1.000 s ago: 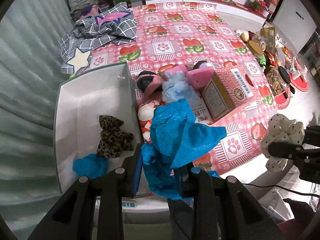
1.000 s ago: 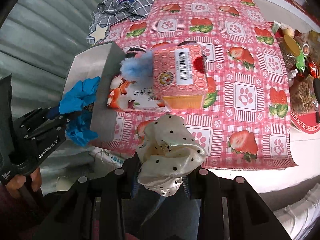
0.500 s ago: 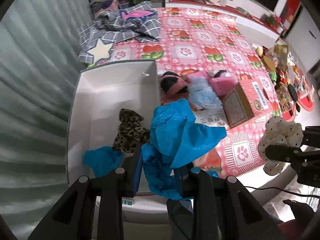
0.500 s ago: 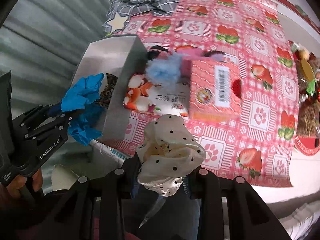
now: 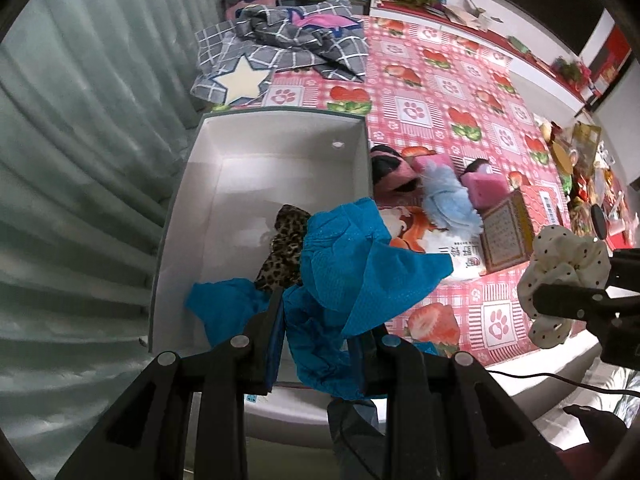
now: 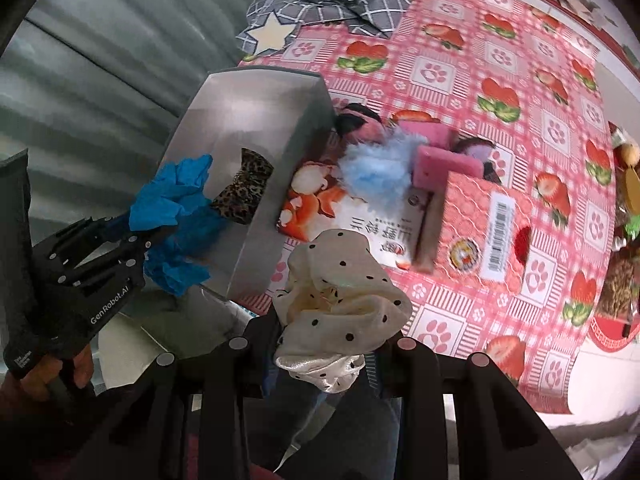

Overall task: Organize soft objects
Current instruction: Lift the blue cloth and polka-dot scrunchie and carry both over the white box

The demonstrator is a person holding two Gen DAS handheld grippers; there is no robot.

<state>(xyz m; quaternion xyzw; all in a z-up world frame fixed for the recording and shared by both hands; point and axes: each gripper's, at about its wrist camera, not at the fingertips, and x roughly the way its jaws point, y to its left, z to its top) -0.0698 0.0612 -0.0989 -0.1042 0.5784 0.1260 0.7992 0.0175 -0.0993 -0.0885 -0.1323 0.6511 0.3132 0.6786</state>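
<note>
L jaws clamp blue cloth (image 5: 352, 280), R clamp dotted scrunchie (image 6: 340, 300), white box (image 5: 260, 152) adjacent

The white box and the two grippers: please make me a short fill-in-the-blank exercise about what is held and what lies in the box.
1. The left gripper is shut on a ____ cloth.
2. The right gripper is shut on a cream scrunchie with black ____.
3. Inside the white box lies a scrunchie with a ____ print.
4. The tablecloth shows paw prints and ____.

Missing words: blue; dots; leopard; strawberries
</note>
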